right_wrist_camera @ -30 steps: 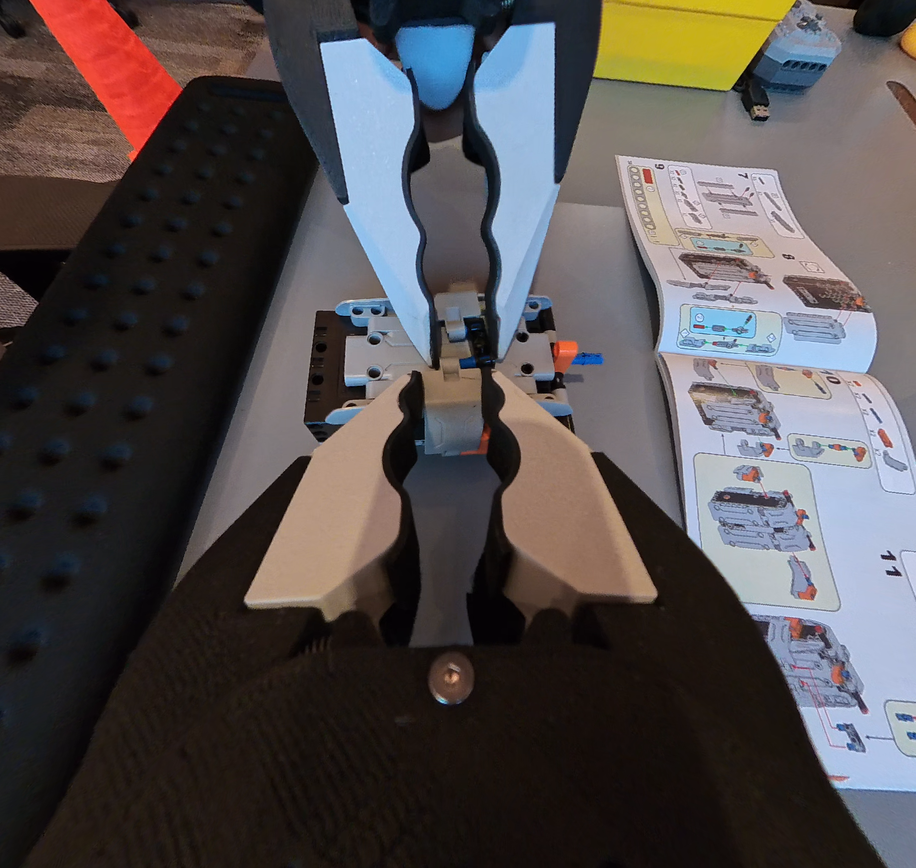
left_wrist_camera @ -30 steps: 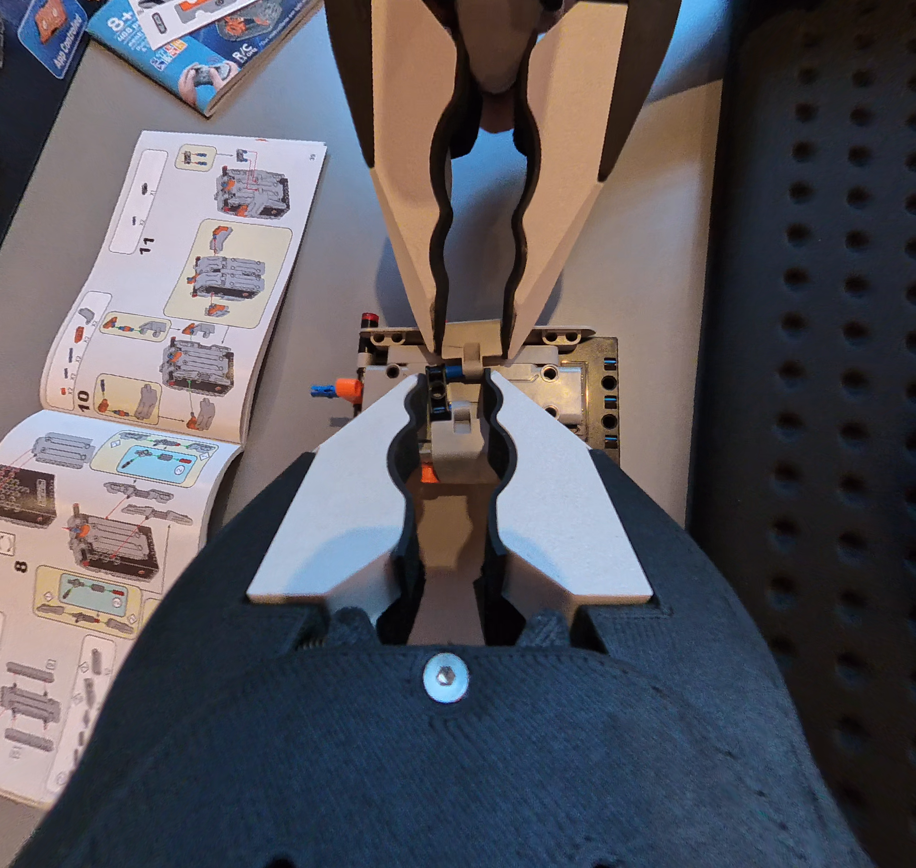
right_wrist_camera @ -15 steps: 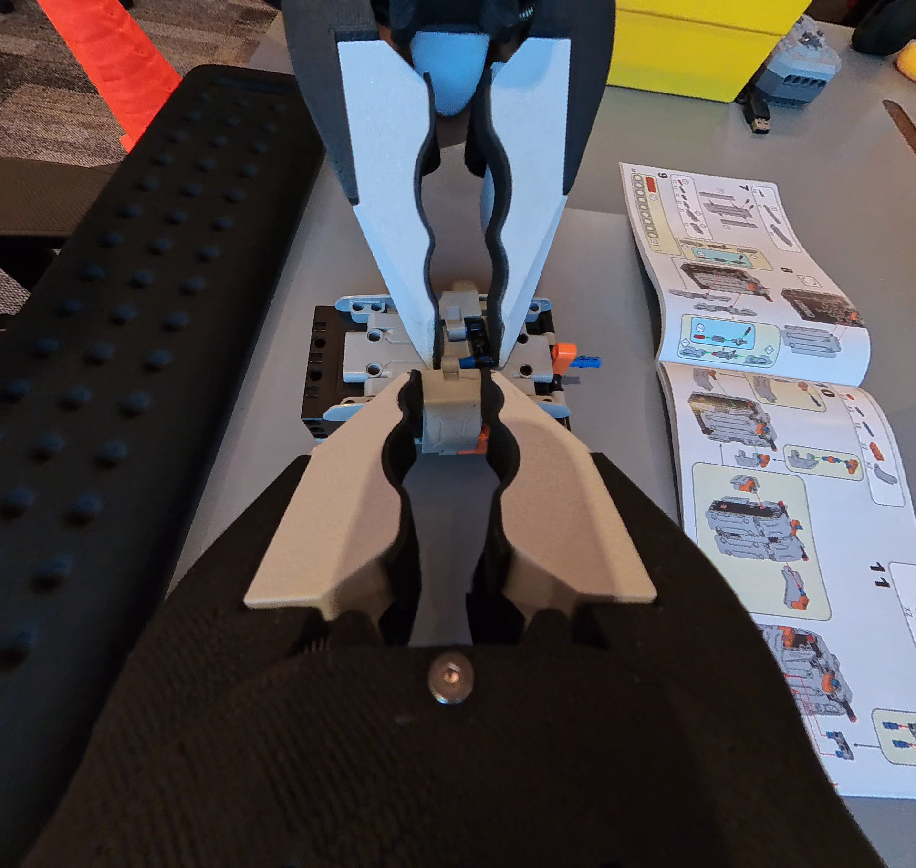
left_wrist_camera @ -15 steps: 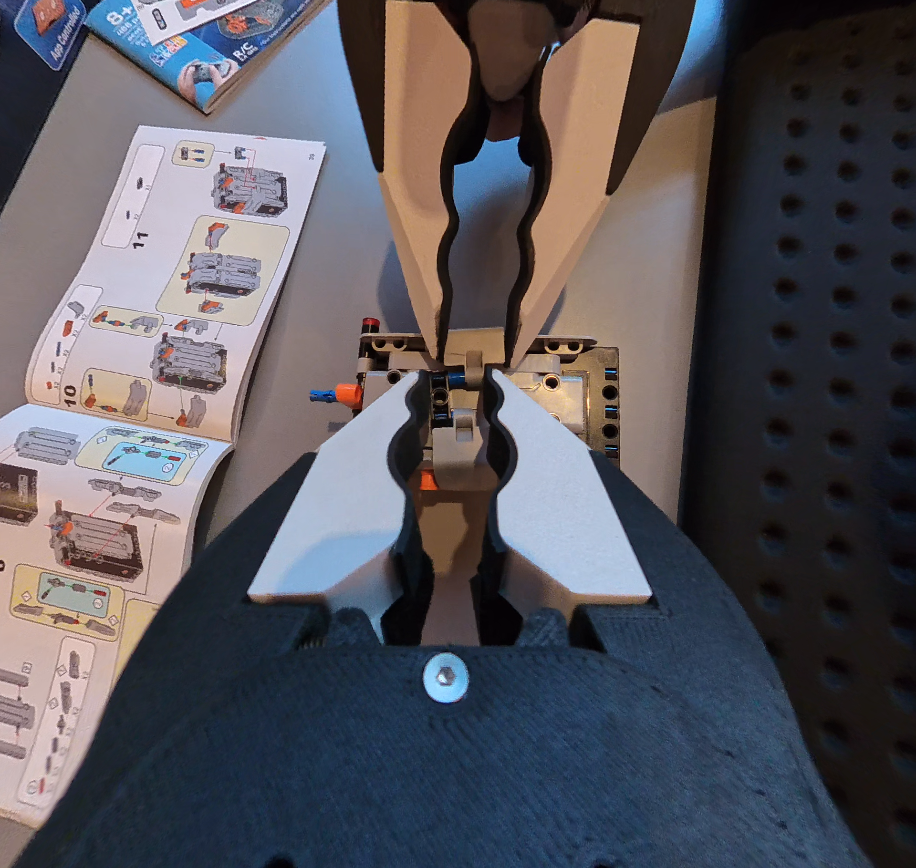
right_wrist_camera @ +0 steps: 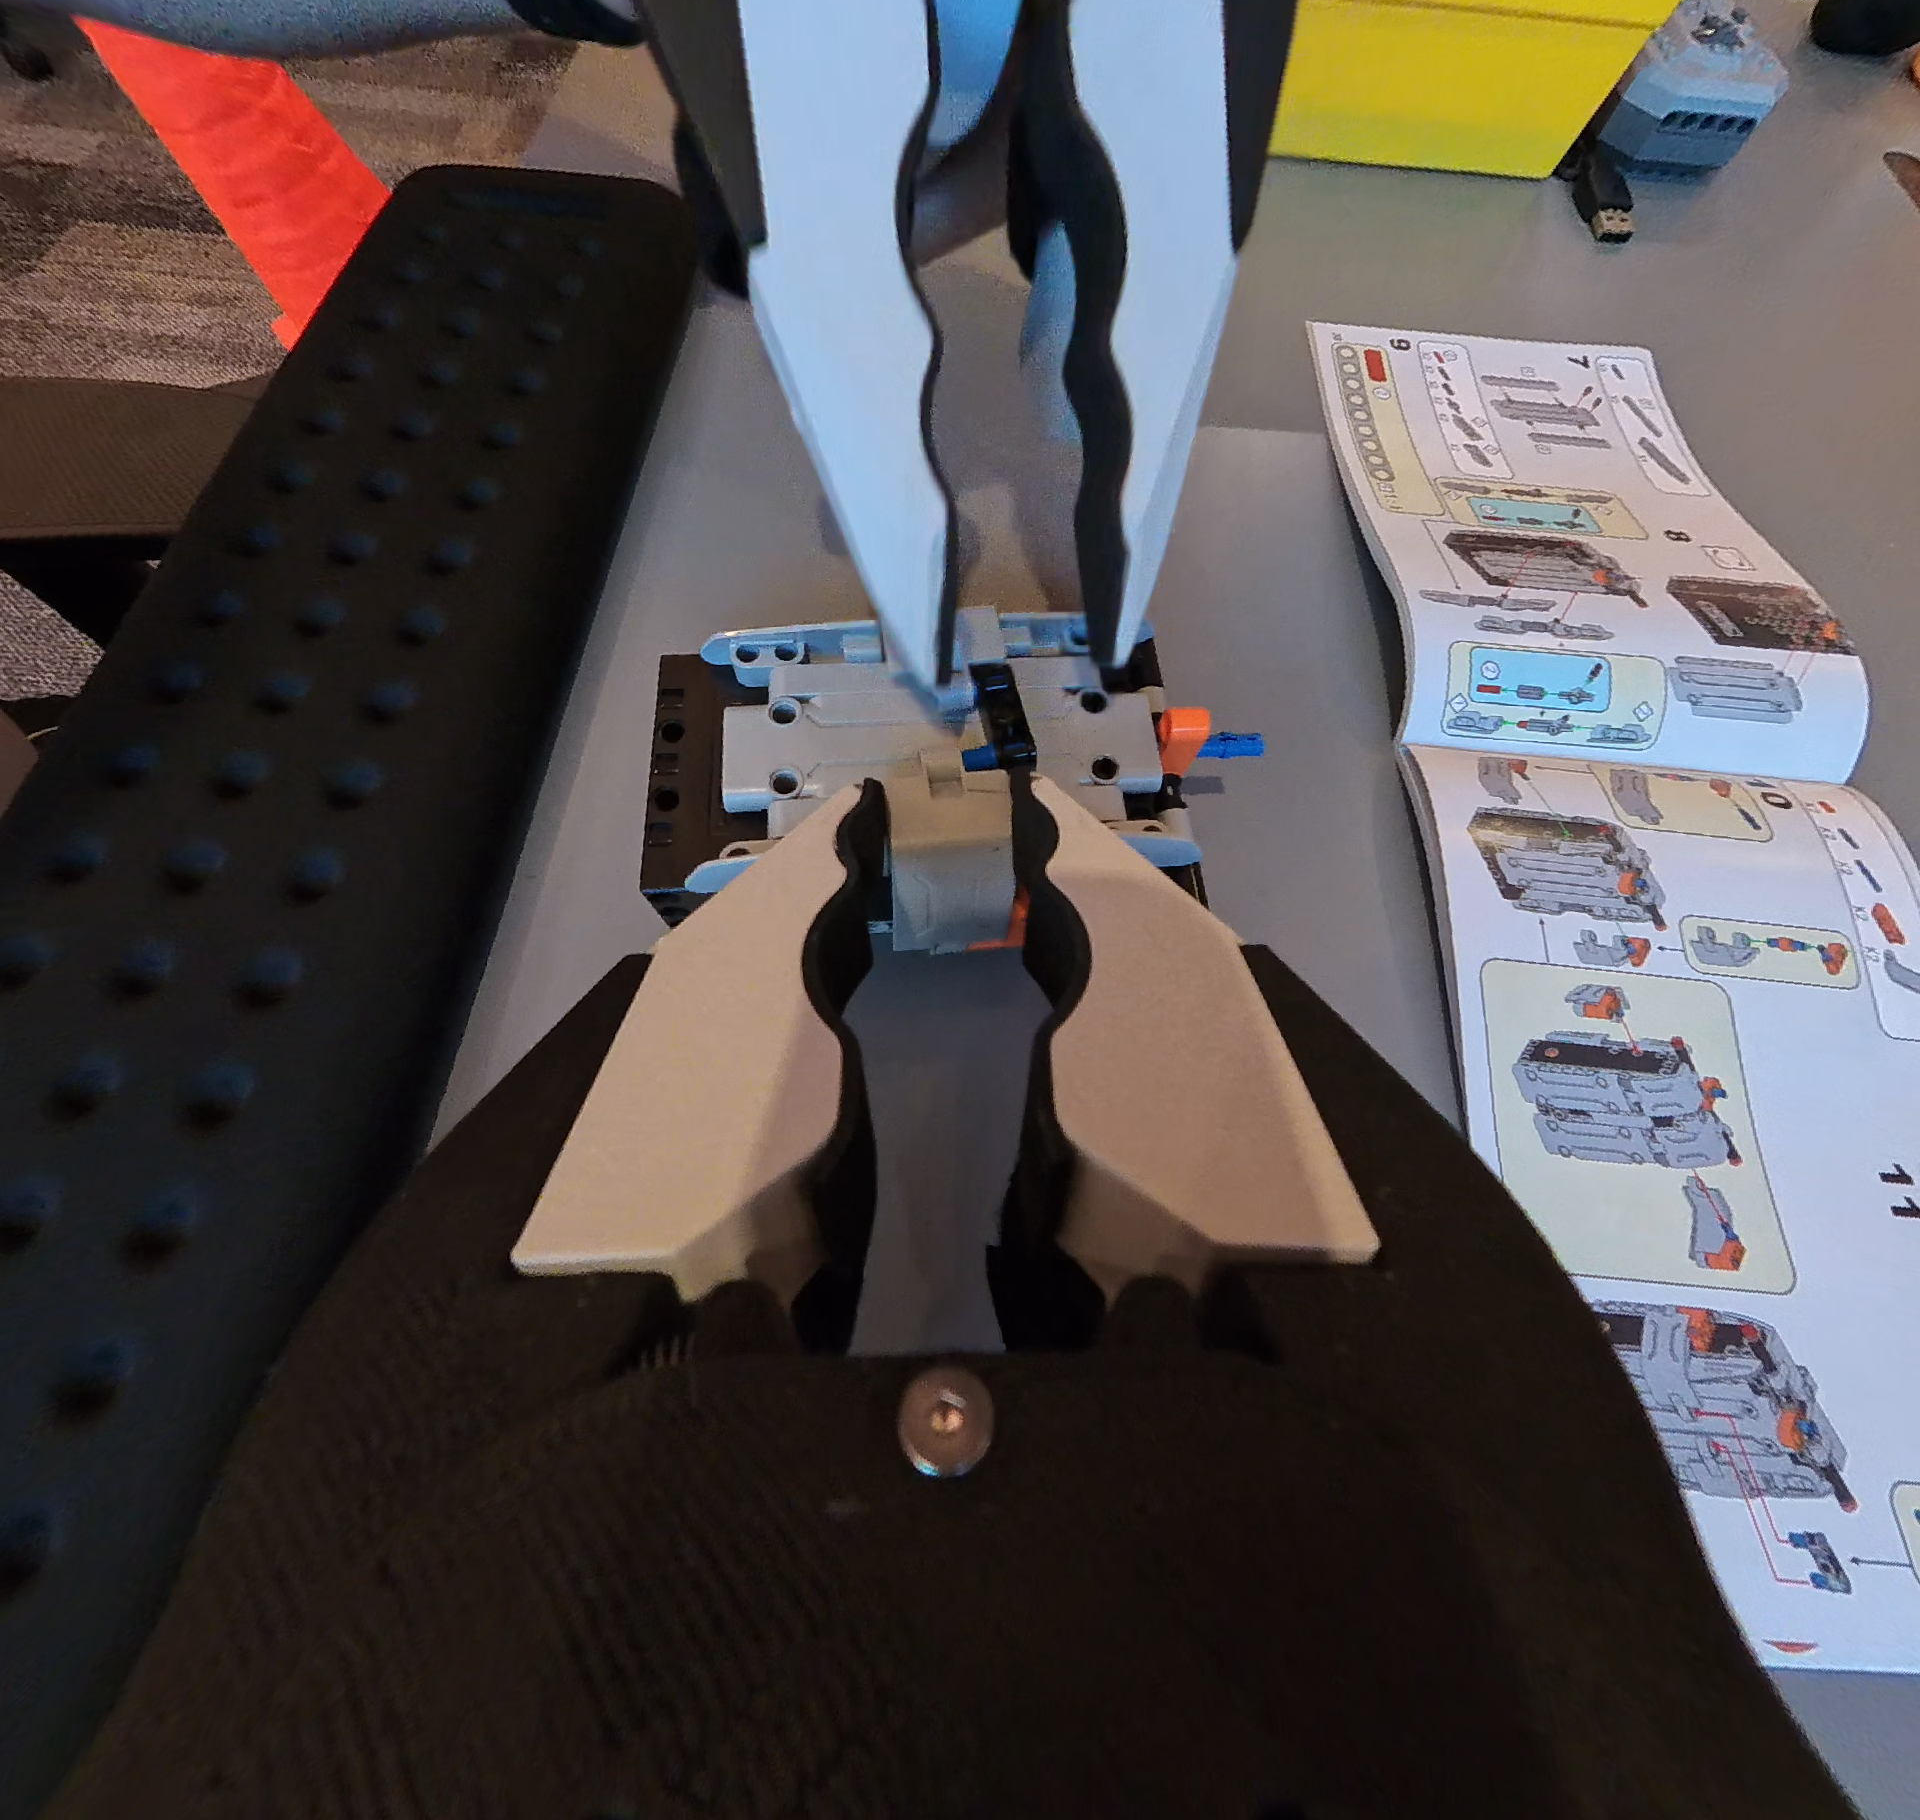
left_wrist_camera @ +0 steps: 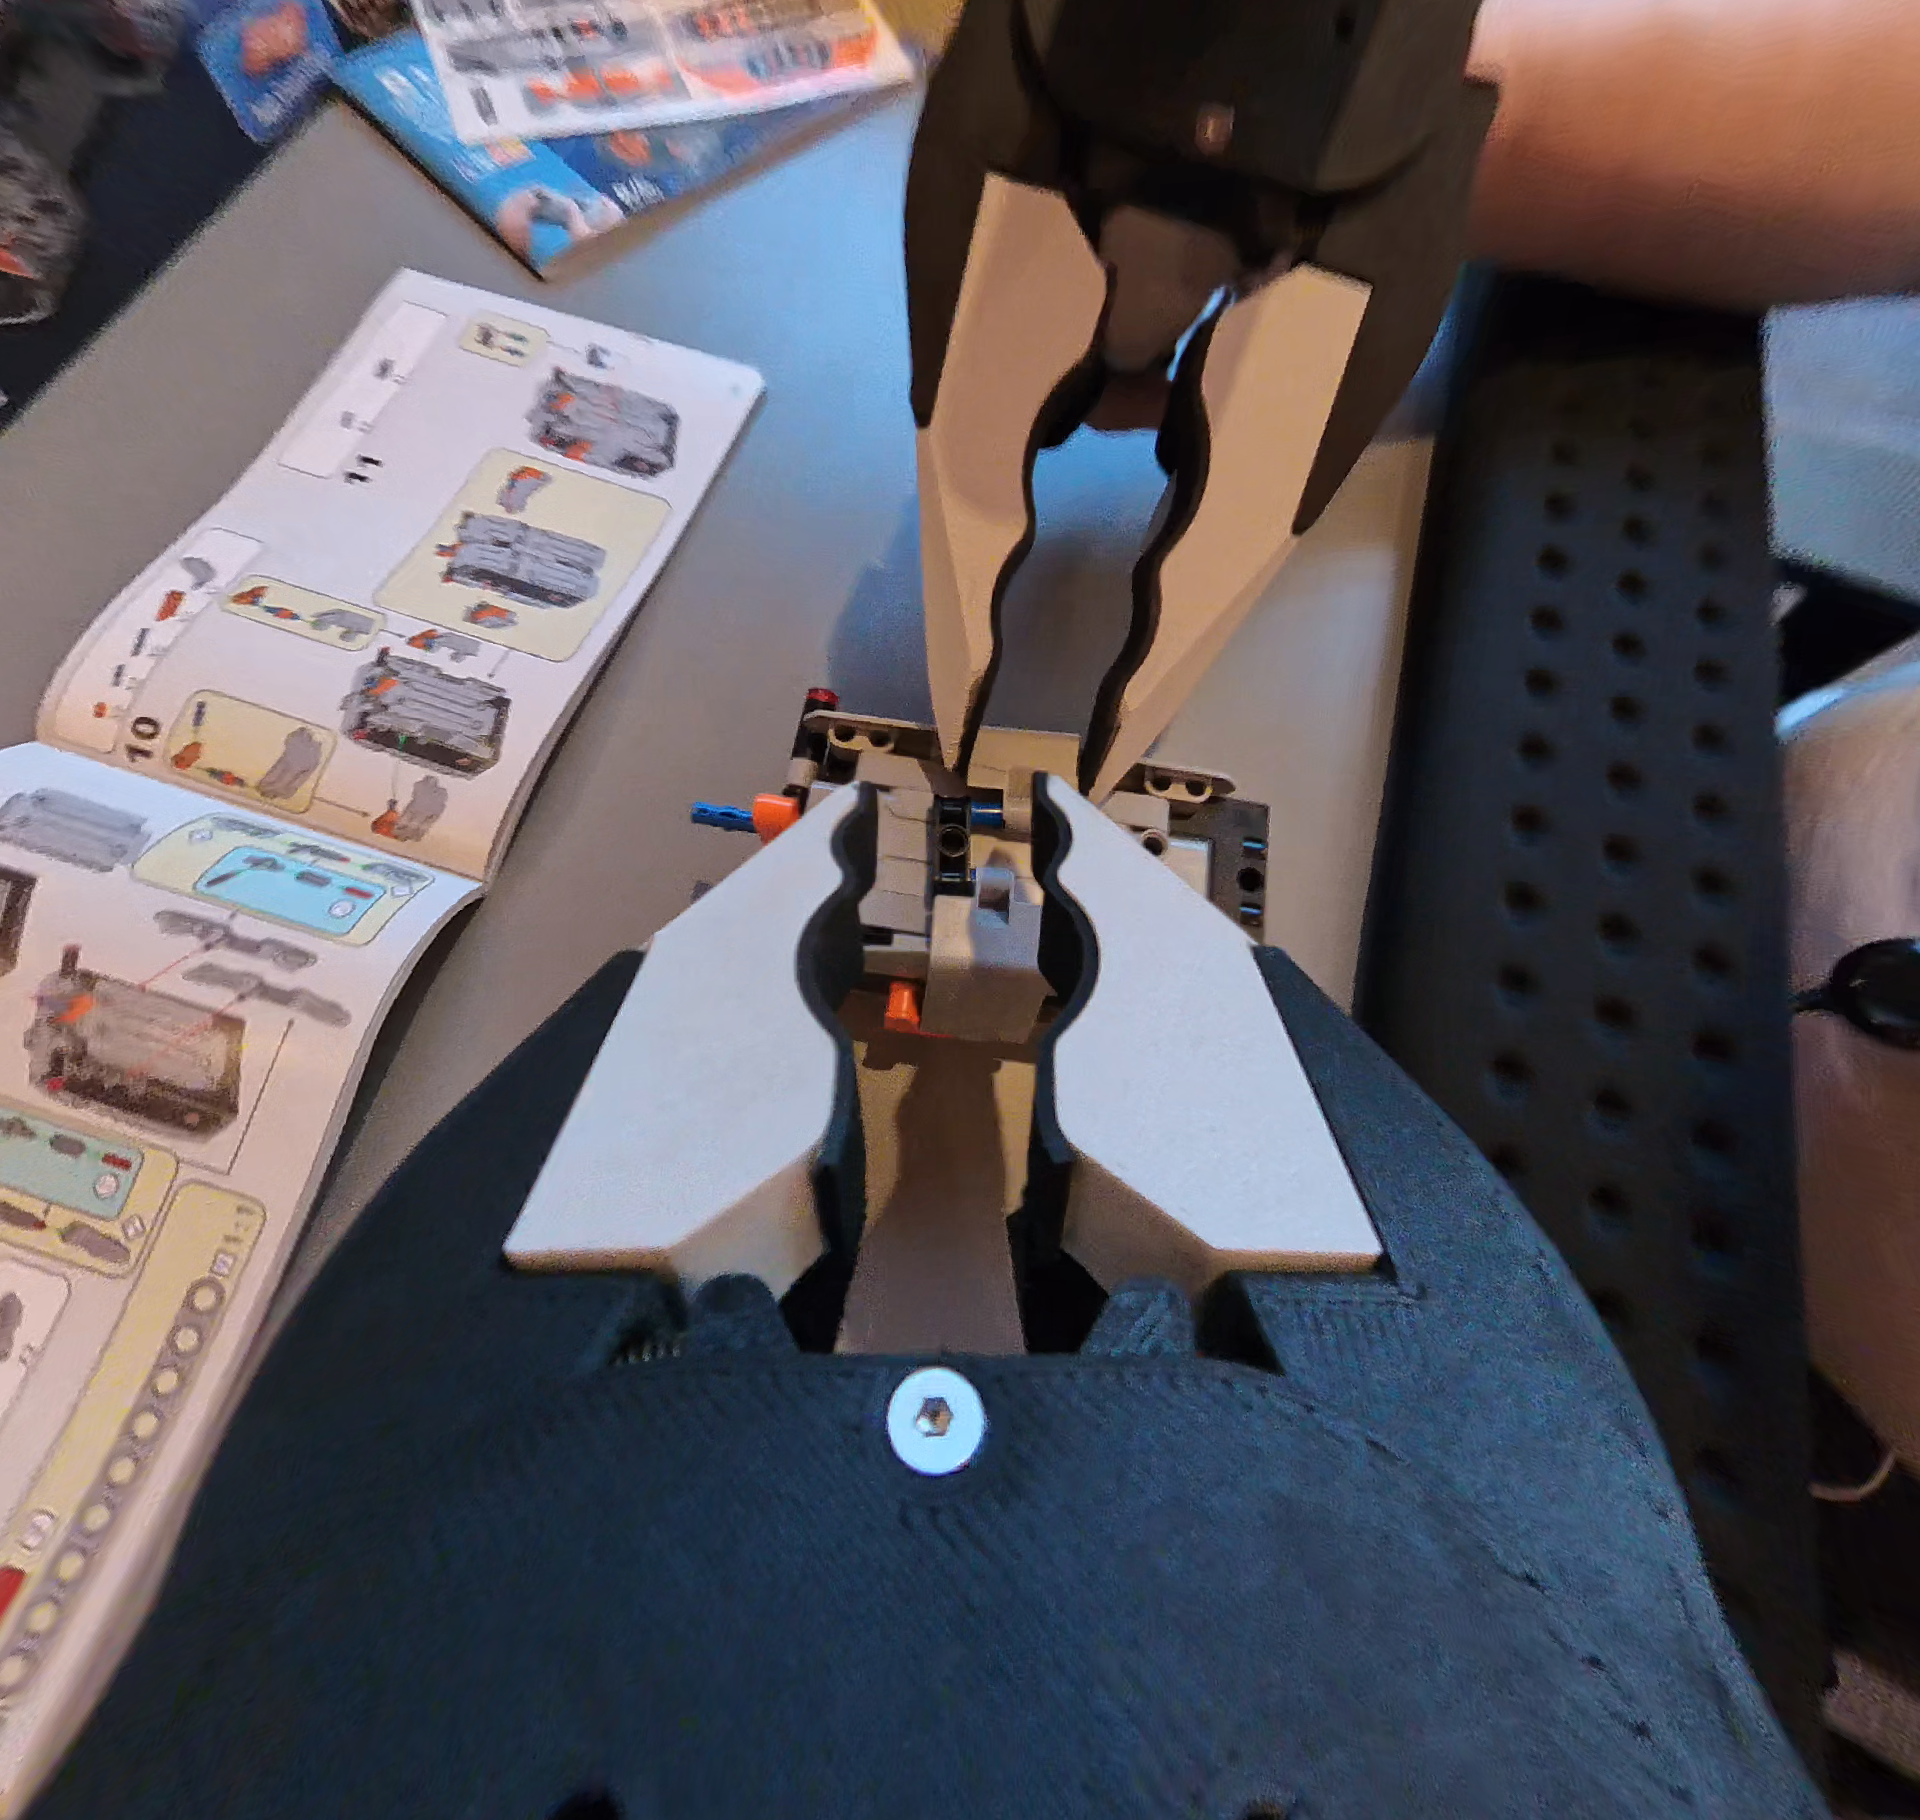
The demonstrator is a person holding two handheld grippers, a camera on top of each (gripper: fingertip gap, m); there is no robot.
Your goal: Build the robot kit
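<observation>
A small grey and black brick model [left_wrist_camera: 1179, 814] with an orange and blue pin on its side stands on the grey table. It also shows in the right wrist view [right_wrist_camera: 831, 747]. Both grippers meet over it from opposite ends. My left gripper [left_wrist_camera: 951, 804] is slightly open around a grey block [left_wrist_camera: 982, 975] and a black beam [left_wrist_camera: 951, 835]. The block touches only its right finger. My right gripper [right_wrist_camera: 945, 794] is shut on the grey block [right_wrist_camera: 951, 882] at its end of the model. Each gripper shows across the model in the other's view.
An open instruction booklet [left_wrist_camera: 416, 648] lies beside the model and shows in the right wrist view [right_wrist_camera: 1621, 835]. A black dimpled mat [right_wrist_camera: 260, 731] lies on the other side. Leaflets [left_wrist_camera: 634, 45], a yellow box [right_wrist_camera: 1455, 35] and a grey device [right_wrist_camera: 1694, 92] lie farther off. A person's forearm [left_wrist_camera: 1683, 108] holds the right gripper. Only a small space, under 4 cm, lies between the two pairs of fingers.
My left gripper's jaws have spread a little, leaving a gap beside the grey block, and it has tilted up. The right gripper keeps its grip and place.
</observation>
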